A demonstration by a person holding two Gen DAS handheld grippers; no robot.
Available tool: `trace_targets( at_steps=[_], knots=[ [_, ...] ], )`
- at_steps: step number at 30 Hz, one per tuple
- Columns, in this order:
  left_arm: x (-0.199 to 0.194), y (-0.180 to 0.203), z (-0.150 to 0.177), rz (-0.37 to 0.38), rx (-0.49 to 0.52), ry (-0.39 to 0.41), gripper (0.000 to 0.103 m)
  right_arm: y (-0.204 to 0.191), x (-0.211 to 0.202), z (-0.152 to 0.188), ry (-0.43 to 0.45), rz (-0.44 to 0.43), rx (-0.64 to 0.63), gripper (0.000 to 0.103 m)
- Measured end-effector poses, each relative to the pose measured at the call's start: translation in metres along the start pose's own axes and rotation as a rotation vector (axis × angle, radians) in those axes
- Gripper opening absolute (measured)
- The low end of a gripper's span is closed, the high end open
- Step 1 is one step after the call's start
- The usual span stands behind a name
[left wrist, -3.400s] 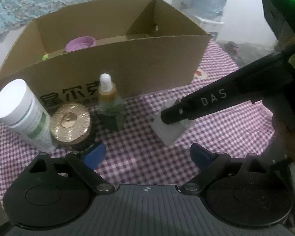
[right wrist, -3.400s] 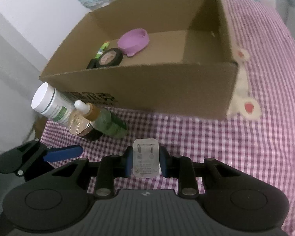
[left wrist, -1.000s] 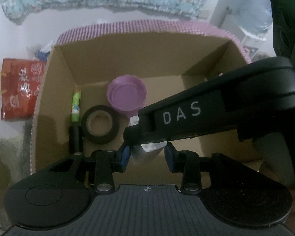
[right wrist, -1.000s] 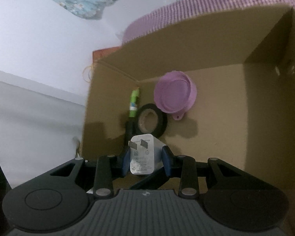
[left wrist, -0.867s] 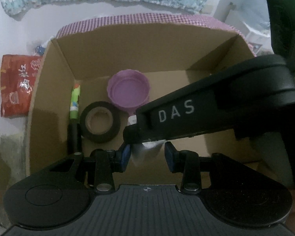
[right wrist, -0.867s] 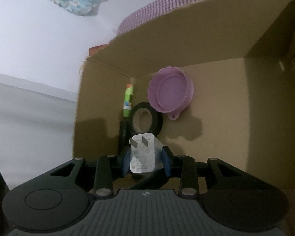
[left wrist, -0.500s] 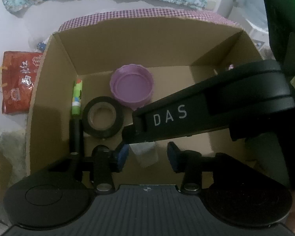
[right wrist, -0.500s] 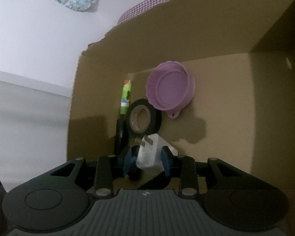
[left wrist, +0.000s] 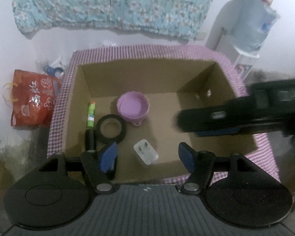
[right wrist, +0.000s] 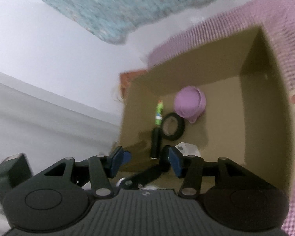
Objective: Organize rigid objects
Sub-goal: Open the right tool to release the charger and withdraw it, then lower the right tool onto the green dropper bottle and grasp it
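Lying flat on the brown cardboard box [left wrist: 194, 72] floor, one white plastic plug adapter [left wrist: 146, 154] shows two metal prongs, beside one black tape roll [left wrist: 111, 128], one round lilac lid [left wrist: 132, 107] and one green-black marker [left wrist: 90, 118]. Left gripper [left wrist: 147, 157] and right gripper [right wrist: 147, 158] have just been opening; both are spread, nothing between.

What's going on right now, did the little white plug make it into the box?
Both tongs, left and right, just opened, empty. White plug lies on the cardboard box floor, near the tape roll. Nothing in the way.
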State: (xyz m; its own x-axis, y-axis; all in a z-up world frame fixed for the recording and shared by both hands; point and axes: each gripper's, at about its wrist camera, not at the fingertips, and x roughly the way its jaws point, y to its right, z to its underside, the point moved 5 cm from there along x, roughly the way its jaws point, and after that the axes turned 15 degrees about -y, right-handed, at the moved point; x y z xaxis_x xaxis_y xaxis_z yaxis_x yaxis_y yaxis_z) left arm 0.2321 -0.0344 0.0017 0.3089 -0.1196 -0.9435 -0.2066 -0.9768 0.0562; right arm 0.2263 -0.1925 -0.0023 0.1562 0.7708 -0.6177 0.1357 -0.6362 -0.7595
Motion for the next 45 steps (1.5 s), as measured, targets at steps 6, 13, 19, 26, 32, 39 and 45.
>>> trace_targets(
  at_steps=[6, 13, 19, 26, 32, 39, 45],
  knots=[
    [-0.026, 0.007, 0.037, -0.025, 0.036, 0.088, 0.069, -0.004, -0.032, 0.055, 0.109, 0.025, -0.085, 0.062],
    [-0.015, 0.025, 0.079, 0.014, 0.096, 0.107, 0.069, -0.002, -0.007, 0.097, 0.080, 0.129, -0.154, 0.062],
    [0.010, 0.042, 0.094, -0.002, 0.153, 0.103, 0.066, -0.005, 0.019, 0.102, 0.046, 0.222, -0.213, 0.058],
    [0.027, 0.046, 0.096, 0.000, 0.184, 0.122, 0.055, -0.004, 0.049, 0.099, -0.010, 0.320, -0.259, 0.051],
    [0.038, 0.044, 0.093, 0.000, 0.184, 0.128, 0.044, 0.000, 0.066, 0.094, -0.045, 0.348, -0.277, 0.043],
    [0.043, 0.046, 0.090, 0.011, 0.176, 0.138, 0.036, 0.002, 0.075, 0.088, -0.067, 0.361, -0.296, 0.036],
    [0.046, 0.047, 0.087, 0.011, 0.168, 0.136, 0.025, 0.004, 0.081, 0.085, -0.074, 0.366, -0.301, 0.029]
  ],
)
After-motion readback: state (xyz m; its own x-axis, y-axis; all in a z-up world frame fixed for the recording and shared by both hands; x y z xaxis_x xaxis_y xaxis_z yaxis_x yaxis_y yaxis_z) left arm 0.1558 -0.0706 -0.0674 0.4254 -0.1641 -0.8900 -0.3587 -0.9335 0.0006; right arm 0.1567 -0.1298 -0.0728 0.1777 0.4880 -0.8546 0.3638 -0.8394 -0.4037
